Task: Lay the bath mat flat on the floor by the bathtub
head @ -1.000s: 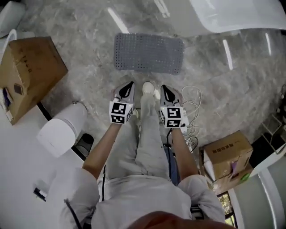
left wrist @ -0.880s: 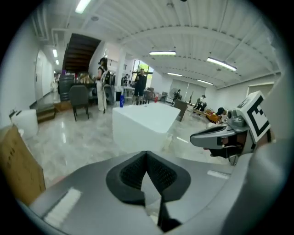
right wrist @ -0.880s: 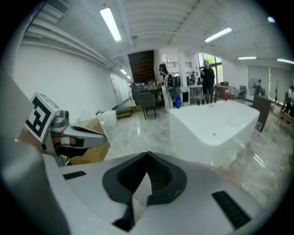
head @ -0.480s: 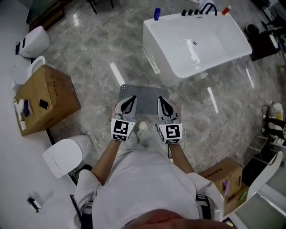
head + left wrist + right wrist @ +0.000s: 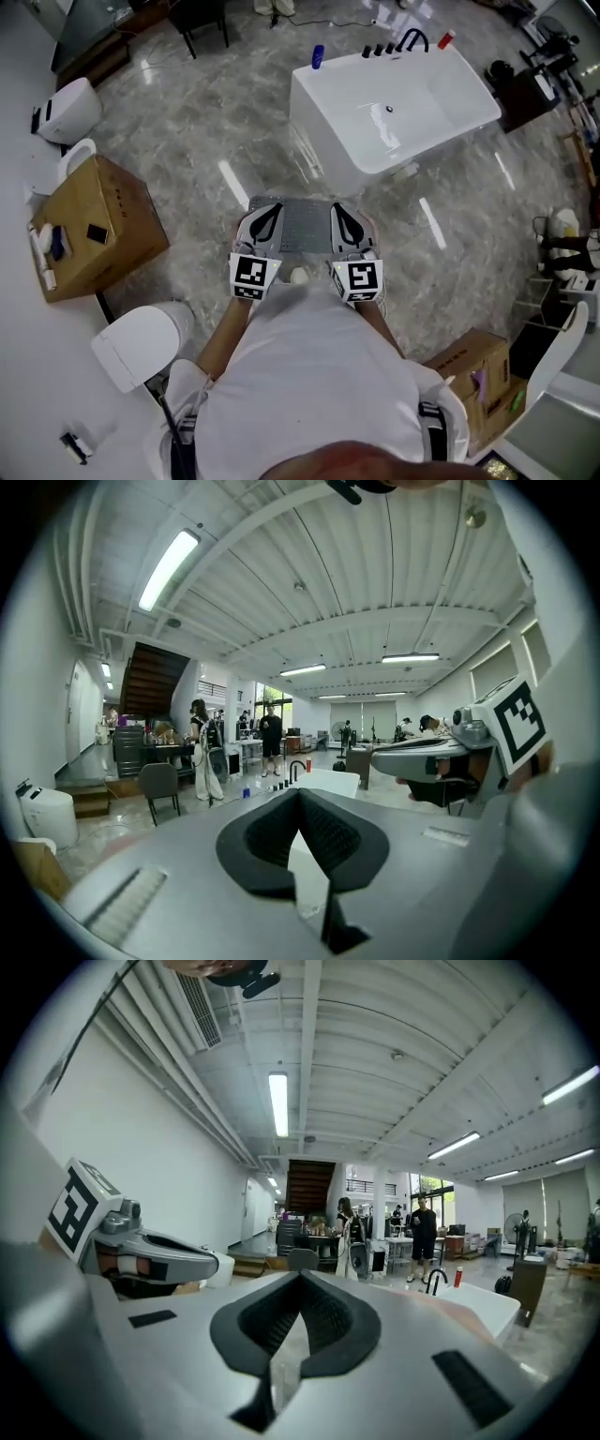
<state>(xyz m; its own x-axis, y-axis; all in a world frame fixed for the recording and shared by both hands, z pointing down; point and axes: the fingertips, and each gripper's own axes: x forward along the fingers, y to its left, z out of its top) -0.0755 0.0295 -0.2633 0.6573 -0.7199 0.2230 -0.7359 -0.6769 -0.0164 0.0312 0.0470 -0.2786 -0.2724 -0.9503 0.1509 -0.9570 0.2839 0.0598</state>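
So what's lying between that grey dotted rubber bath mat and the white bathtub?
Only a narrow strip of bare grey marble floor; the head view shows the grey dotted bath mat lying just short of the white bathtub.

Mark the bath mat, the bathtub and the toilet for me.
bath mat [image 5: 305,225], head view, middle of its grey top surface.
bathtub [image 5: 323,141], head view, its white outer side wall.
toilet [image 5: 139,345], head view, middle of its white lid.

Steep overhead head view; 2 level gripper views toward shared bathtub
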